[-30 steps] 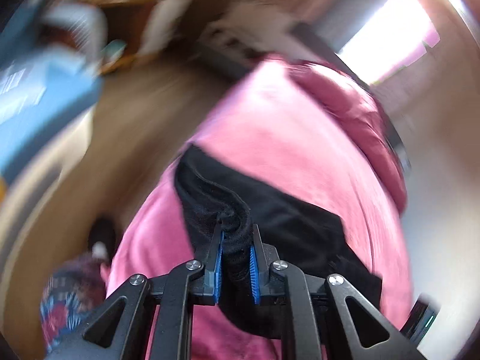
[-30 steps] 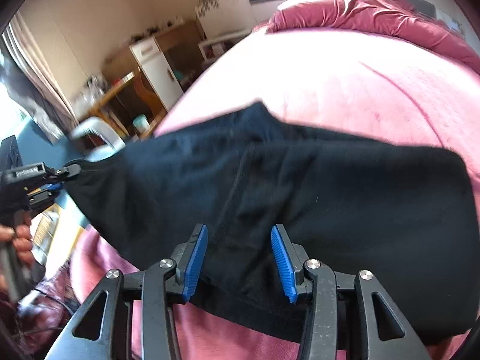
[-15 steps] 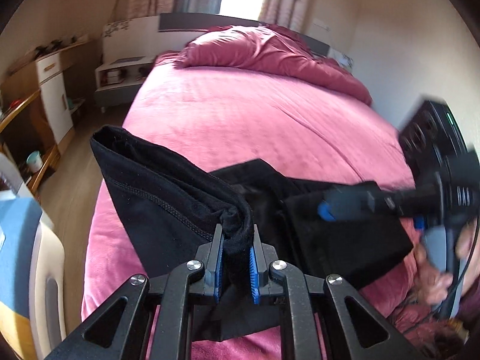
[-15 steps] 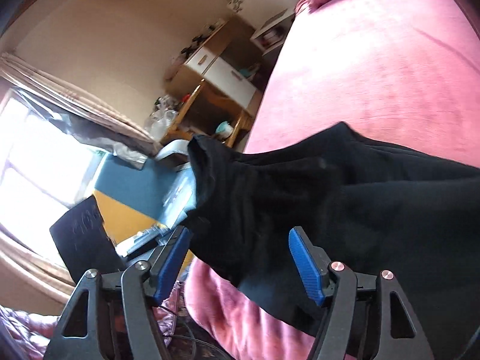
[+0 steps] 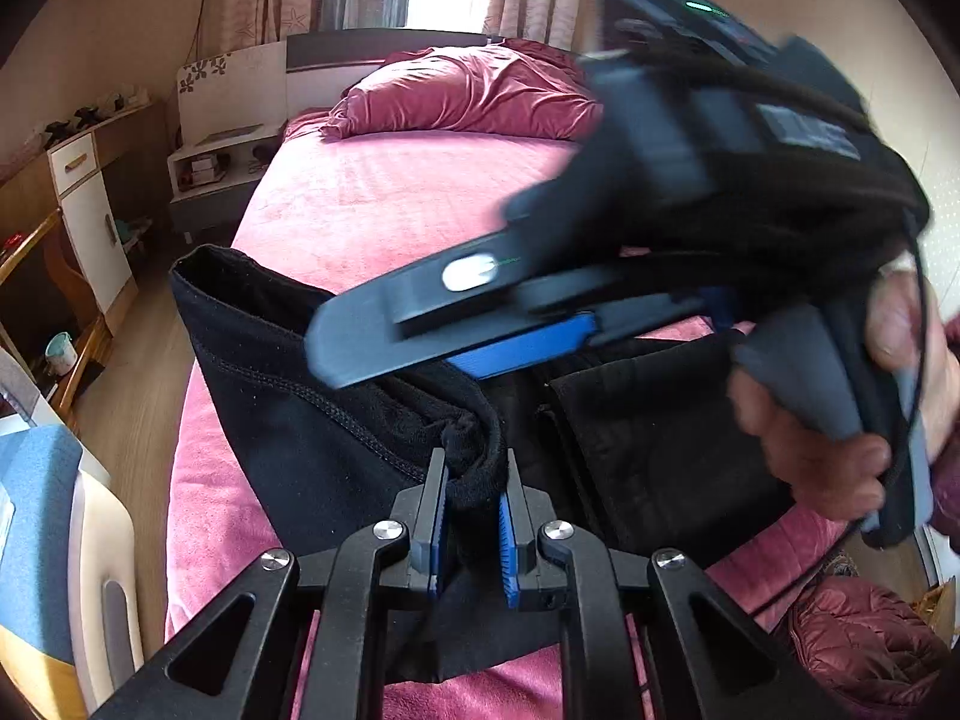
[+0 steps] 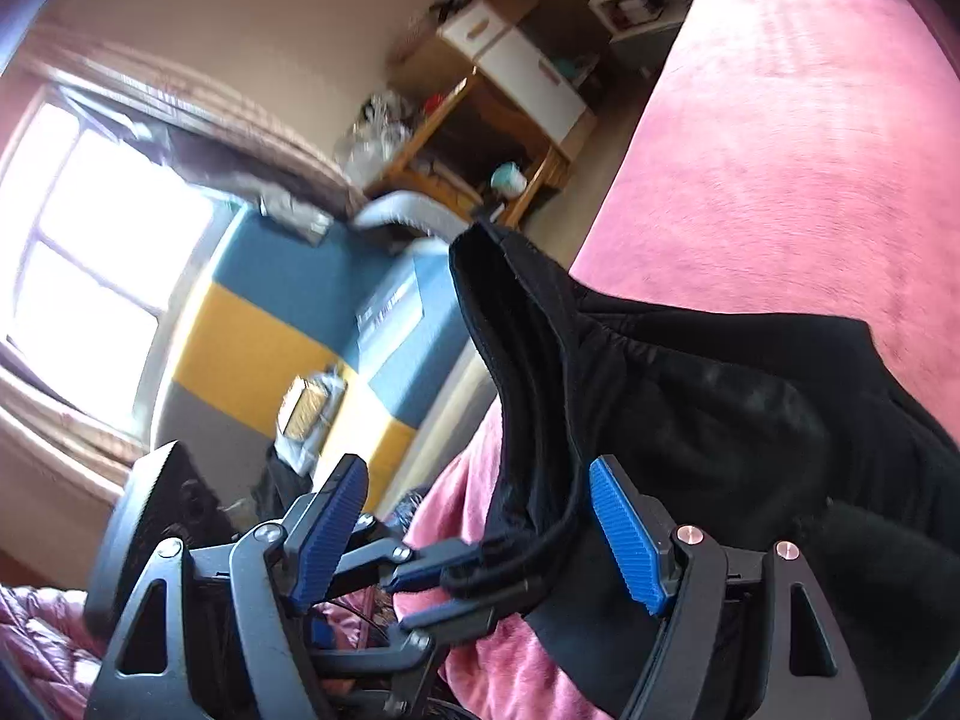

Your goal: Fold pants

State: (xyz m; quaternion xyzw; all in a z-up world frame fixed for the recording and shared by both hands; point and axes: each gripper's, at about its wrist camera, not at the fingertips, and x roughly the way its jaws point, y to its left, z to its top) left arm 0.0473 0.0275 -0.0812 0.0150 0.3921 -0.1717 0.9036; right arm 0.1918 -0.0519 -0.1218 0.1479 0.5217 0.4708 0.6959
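Note:
Black pants (image 5: 312,438) lie partly folded on the pink bed (image 5: 384,198). My left gripper (image 5: 471,480) is shut on a bunched black edge of the pants and holds it raised. My right gripper (image 6: 480,516) is open, its blue pads (image 6: 627,540) spread either side of the raised fabric (image 6: 540,396). In the left wrist view the right gripper (image 5: 456,318) crosses just above the pinched edge, blurred. In the right wrist view the left gripper (image 6: 456,582) shows below, shut on the same edge.
A rumpled crimson duvet (image 5: 474,96) lies at the head of the bed. A white nightstand (image 5: 210,162) and a wooden desk (image 5: 54,192) stand to the left. A blue and yellow chair (image 6: 336,330) is beside the bed. Wooden floor (image 5: 138,372) runs along the left side.
My right gripper has swung in close over the left gripper's pinched edge, jaws still open. The left gripper keeps its hold and has hardly moved.

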